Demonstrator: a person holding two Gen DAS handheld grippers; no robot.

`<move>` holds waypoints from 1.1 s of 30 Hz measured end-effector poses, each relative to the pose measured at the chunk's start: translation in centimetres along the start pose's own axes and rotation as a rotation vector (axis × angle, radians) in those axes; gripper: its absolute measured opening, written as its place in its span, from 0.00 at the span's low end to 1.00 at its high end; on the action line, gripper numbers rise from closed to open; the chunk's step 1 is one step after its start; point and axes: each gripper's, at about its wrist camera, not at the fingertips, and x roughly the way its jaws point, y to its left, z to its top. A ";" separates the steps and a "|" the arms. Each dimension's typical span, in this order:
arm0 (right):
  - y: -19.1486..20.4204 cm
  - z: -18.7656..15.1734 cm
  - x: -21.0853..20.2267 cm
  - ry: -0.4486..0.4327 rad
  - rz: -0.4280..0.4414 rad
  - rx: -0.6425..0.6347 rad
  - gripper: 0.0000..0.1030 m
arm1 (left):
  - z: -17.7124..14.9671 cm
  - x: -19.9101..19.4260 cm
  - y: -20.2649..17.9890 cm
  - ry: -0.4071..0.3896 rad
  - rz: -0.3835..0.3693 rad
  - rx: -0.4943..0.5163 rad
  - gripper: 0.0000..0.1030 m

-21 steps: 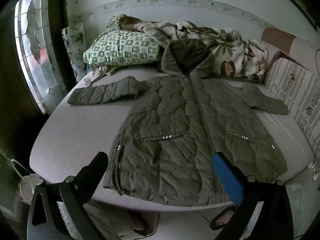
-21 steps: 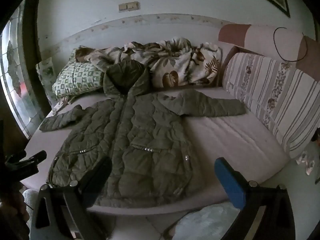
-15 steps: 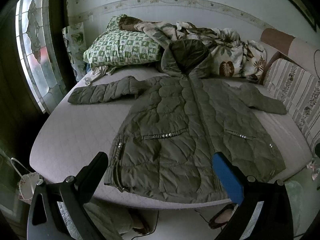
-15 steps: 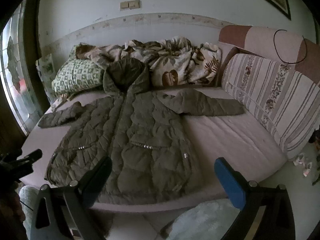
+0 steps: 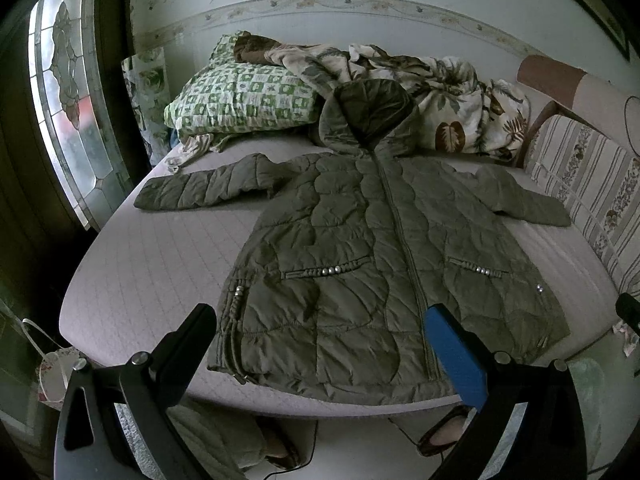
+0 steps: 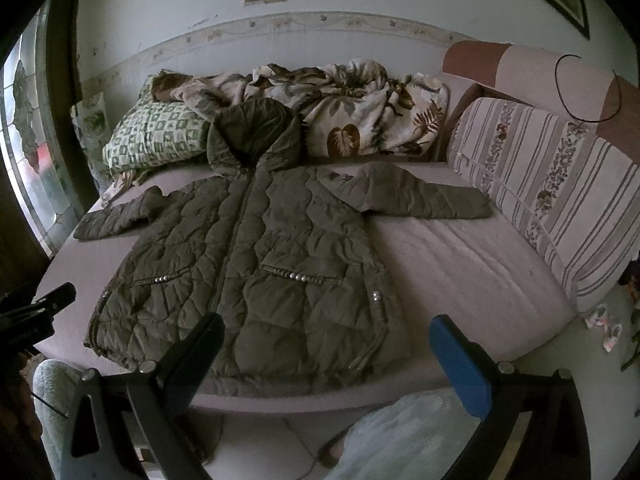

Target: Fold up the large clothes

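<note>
Olive quilted coat lies front-up, zipped, flat on the bed, hem at the near edge, hood toward the far edge against the leaf-print blanket. Both sleeves spread out: left sleeve toward the window-side edge, right sleeve toward the striped cushion. Left tool and right tool both spread wide, holding nothing, hovering just off the near edge. Coat looks puffy, soft, fairly light but bulky; shell likely slick, so thin pinches may slip. Padding will spring back, folds won't crease sharp. Best holds: sleeve cuffs first, then hem corners or side seams, biting a thick fold of fabric.
</note>
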 end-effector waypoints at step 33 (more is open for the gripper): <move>1.4 -0.1 1.7 0.031 0.003 -0.013 1.00 | 0.3 1.9 0.1 -0.034 0.029 0.015 1.00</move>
